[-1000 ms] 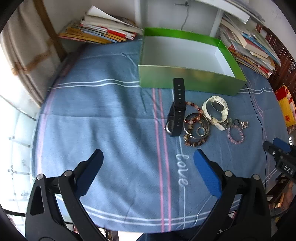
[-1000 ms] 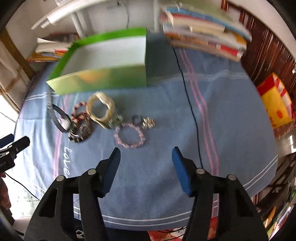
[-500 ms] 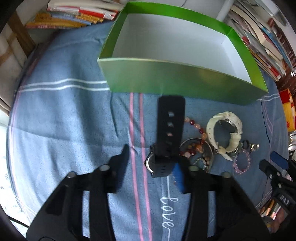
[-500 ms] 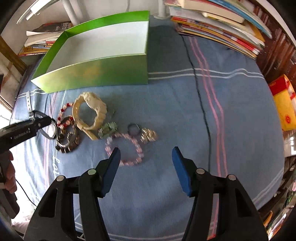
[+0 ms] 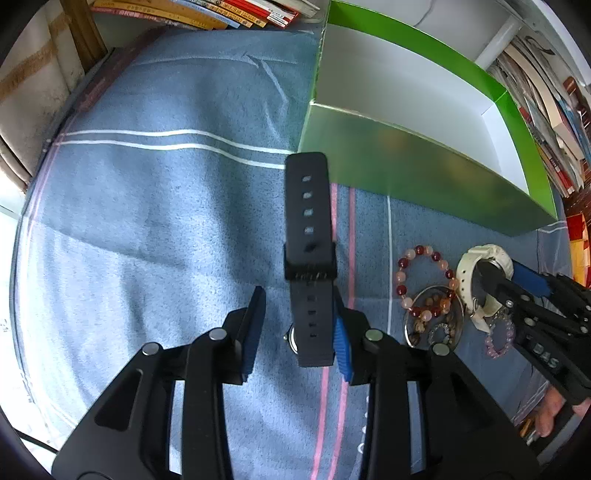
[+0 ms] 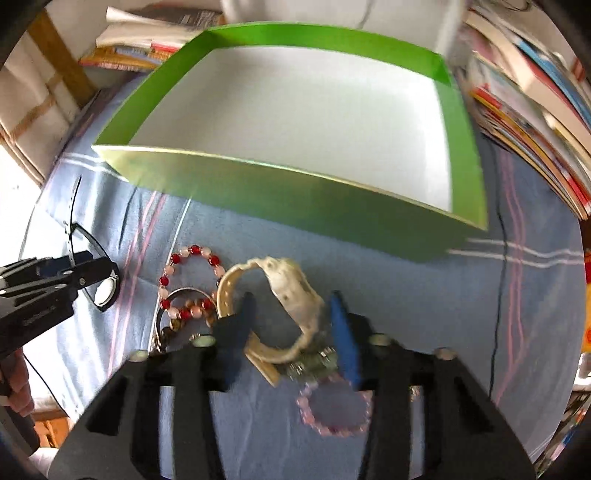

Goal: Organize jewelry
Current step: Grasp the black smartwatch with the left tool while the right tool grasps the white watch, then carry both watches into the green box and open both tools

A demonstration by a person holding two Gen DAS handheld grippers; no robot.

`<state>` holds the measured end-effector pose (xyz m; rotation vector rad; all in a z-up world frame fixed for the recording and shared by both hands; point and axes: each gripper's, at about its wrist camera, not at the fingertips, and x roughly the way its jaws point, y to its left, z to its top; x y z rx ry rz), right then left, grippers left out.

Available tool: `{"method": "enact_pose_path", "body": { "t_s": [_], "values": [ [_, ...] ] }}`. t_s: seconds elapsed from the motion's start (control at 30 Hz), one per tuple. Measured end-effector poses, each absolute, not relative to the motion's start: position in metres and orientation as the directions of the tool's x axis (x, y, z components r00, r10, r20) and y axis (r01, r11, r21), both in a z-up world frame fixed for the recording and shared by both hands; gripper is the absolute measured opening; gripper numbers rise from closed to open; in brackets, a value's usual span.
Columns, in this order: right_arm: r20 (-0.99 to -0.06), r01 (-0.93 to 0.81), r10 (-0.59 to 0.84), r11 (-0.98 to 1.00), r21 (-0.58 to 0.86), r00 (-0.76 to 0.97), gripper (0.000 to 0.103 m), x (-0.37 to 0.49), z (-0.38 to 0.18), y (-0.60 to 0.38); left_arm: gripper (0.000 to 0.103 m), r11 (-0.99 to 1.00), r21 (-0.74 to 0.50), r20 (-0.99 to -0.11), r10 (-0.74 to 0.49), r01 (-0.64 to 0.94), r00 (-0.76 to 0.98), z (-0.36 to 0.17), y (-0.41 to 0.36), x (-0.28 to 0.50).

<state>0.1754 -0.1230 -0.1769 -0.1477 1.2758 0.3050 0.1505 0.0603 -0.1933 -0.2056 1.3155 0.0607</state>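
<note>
A black watch (image 5: 308, 258) lies on the blue cloth between the fingers of my left gripper (image 5: 297, 328); the jaws stand open around its strap, the right pad touching it. My right gripper (image 6: 291, 325) straddles the white watch (image 6: 291, 291), jaws open around its band; the white watch also shows in the left wrist view (image 5: 469, 273). A red-and-pink bead bracelet (image 5: 421, 284), a brown bead bracelet on a metal ring (image 5: 434, 325) and a pink bead bracelet (image 6: 334, 410) lie beside them. The empty green box (image 6: 280, 199) stands behind.
Stacks of books and magazines (image 5: 207, 13) line the back and the right side (image 6: 535, 96). A black cable (image 6: 496, 295) runs across the cloth right of the box. The blue striped cloth (image 5: 147, 206) covers the table.
Both grippers moved forward and down onto the jewelry. The left one narrowed around the black watch strap. The right one came over the white watch and partly closed.
</note>
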Motion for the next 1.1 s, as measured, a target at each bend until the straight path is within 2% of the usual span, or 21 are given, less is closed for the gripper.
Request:
{"method": "enact_pose_path", "body": {
  "t_s": [0.03,0.1,0.2,0.57,0.87,1.1],
  "values": [
    [-0.954,-0.307,0.135,0.95,0.048,0.267,0.029,0.178,-0.177,-0.122,0.032,0.979,-0.125,-0.964,-0.083,-0.158,0.252,-0.194,0.061,0.151],
    [-0.954,-0.305,0.153,0.95,0.07,0.258,0.026,0.18,-0.177,-0.123,0.017,0.978,-0.144,-0.961,-0.103,-0.149,0.257,-0.194,0.064,0.147],
    [-0.954,-0.282,0.169,0.955,0.096,0.249,0.019,0.179,-0.177,-0.13,0.017,0.977,-0.16,-0.956,-0.118,-0.139,0.27,-0.192,0.067,0.148],
    [-0.941,-0.218,0.183,0.968,0.122,0.284,0.019,0.158,-0.16,-0.161,0.017,0.969,-0.205,-0.936,-0.153,-0.137,0.317,-0.166,0.091,0.115],
    [-0.884,-0.246,0.25,0.956,0.161,0.394,0.019,0.153,-0.091,-0.172,0.017,0.971,-0.219,-0.895,-0.164,-0.09,0.415,-0.102,0.085,0.114],
    [-0.823,-0.24,0.245,0.961,0.137,0.513,0.019,0.192,-0.053,-0.172,0.017,0.978,-0.209,-0.848,-0.17,-0.023,0.502,-0.06,0.061,0.16]
  ]
}}
